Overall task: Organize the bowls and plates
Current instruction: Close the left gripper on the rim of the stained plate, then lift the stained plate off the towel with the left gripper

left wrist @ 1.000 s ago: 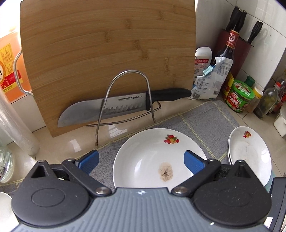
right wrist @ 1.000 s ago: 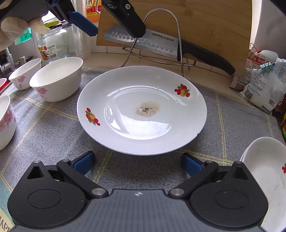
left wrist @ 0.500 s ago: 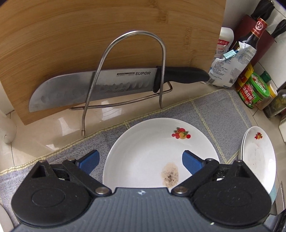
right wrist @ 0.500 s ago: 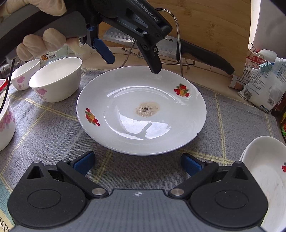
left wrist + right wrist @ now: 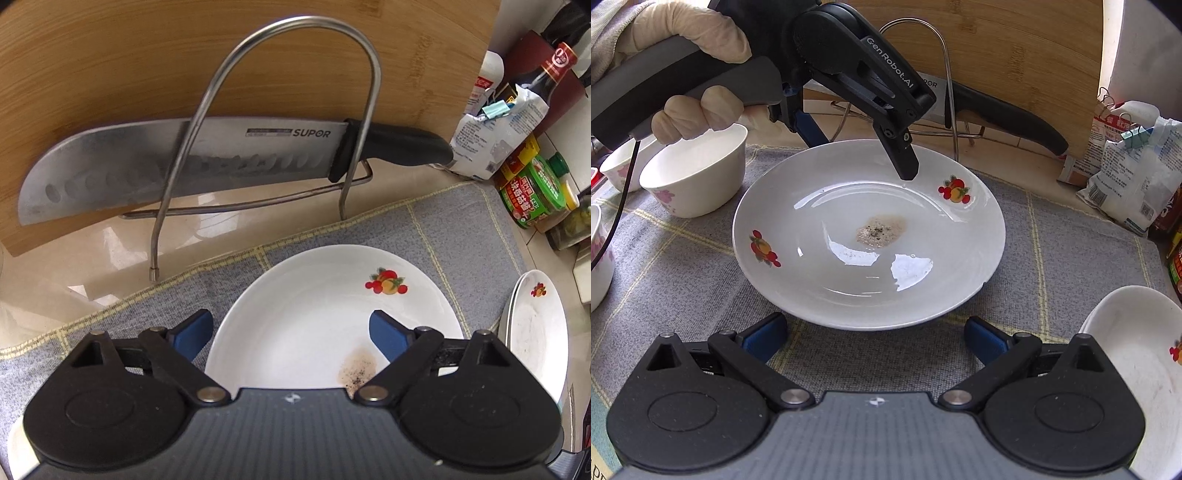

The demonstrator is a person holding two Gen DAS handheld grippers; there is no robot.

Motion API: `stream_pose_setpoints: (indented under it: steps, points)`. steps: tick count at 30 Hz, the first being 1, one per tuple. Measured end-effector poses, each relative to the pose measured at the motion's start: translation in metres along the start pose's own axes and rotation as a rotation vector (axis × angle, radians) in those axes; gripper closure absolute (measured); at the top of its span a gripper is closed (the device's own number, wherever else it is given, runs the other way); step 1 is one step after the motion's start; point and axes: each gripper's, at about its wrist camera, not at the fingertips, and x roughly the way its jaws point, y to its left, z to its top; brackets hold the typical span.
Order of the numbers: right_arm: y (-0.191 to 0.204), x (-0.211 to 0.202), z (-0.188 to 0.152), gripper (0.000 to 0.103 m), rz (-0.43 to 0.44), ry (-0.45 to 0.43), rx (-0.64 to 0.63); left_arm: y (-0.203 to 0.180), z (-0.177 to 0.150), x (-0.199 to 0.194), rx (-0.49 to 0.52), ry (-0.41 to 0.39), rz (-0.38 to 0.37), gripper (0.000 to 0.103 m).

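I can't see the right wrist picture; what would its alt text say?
A white plate with fruit decals and a brown stain sits on a grey mat, between two open tongs: the right tongs near its front edge, the left tongs, held by a gloved hand, over its back rim.

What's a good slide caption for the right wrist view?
Open left gripper poised over the far rim of a stained fruit-print plate; open right gripper waits at its near edge.
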Motion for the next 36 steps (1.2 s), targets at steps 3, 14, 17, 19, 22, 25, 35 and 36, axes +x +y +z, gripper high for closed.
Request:
stream_pose_setpoints:
  steps: [3, 14, 17, 19, 22, 25, 35, 36]
  points:
    - [0.0, 0.001, 0.0, 0.0, -0.002, -0.006, 0.002, -0.001, 0.001, 0.002, 0.01, 0.008, -0.01, 0.015]
    - [-0.003, 0.001, 0.001, 0.0, 0.018, -0.009, -0.023, -0.007, 0.005, 0.004, 0.161, 0.057, -0.044, 0.017]
    - [-0.003, 0.001, 0.001, 0.0, 0.02, -0.006, -0.027, -0.007, 0.004, 0.004, 0.199, 0.064, -0.056, 0.017]
    - [-0.004, 0.001, 0.002, 0.0, 0.015, -0.006, -0.027, -0.007, 0.004, 0.005, 0.202, 0.06, -0.064, 0.017]
    - [-0.002, 0.0, 0.003, 0.0, -0.04, -0.024, -0.058, -0.006, 0.004, 0.005, 0.214, 0.057, -0.075, 0.017]
    - [-0.002, 0.0, 0.005, 0.0, -0.042, -0.029, -0.105, -0.008, 0.005, 0.007, 0.225, 0.068, -0.081, 0.017]
    - [-0.005, 0.001, 0.01, 0.0, 0.02, -0.029, -0.183, -0.011, 0.009, 0.012, 0.263, 0.127, -0.087, 0.017]
    - [-0.006, 0.002, 0.011, 0.0, 0.029, -0.025, -0.184, -0.012, 0.01, 0.012, 0.267, 0.138, -0.086, 0.017]
